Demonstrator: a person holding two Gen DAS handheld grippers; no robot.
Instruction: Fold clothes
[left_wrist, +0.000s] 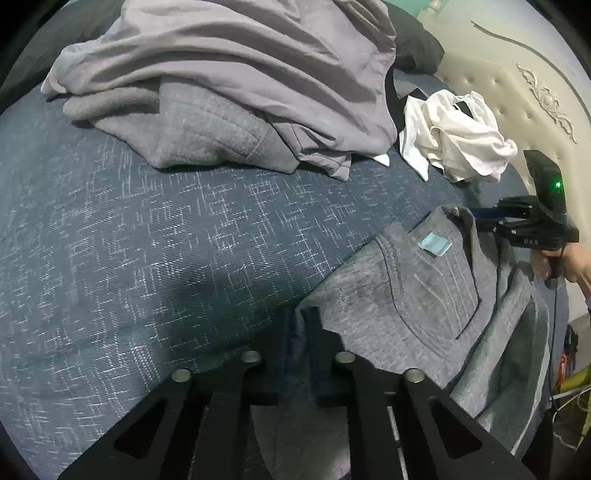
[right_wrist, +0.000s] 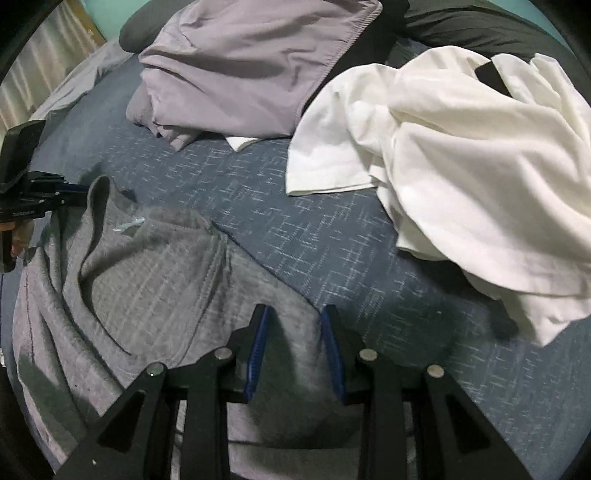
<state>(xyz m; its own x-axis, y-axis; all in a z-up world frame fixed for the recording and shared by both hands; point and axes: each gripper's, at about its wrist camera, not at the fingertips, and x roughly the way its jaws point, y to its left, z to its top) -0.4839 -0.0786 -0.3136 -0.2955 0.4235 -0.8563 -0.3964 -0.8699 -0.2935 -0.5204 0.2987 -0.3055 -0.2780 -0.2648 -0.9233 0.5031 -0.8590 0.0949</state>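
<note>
- Readable: "045" in pale digits on the body of the right gripper (right_wrist: 293, 328), seen from the left wrist view – green light lit above it.
- Pale blue neck label (left_wrist: 434, 245) sewn inside the collar of the grey knit sweater (left_wrist: 369, 314); too small to read.
- Sweater spread on the blue flecked bedspread (left_wrist: 166, 240), collar towards the tufted cream headboard (left_wrist: 498, 92), long axis running from the collar back towards the two grippers.
- Left gripper (left_wrist: 301, 325) clenched, nipping the sweater's edge at one side of the collar.
- Right gripper's jaws part-way apart, blue pads (right_wrist: 258, 332) astride the sweater's other edge – fabric between, not seen pressed.
- Counted: one grey sweater, one crumpled white garment (right_wrist: 461, 166) beside it, one lilac-grey garment (right_wrist: 240, 74) heaped further back on a grey quilted piece (left_wrist: 207, 122), two grippers.
- Part of a hand (left_wrist: 576, 262) on the right gripper's handle.
</note>
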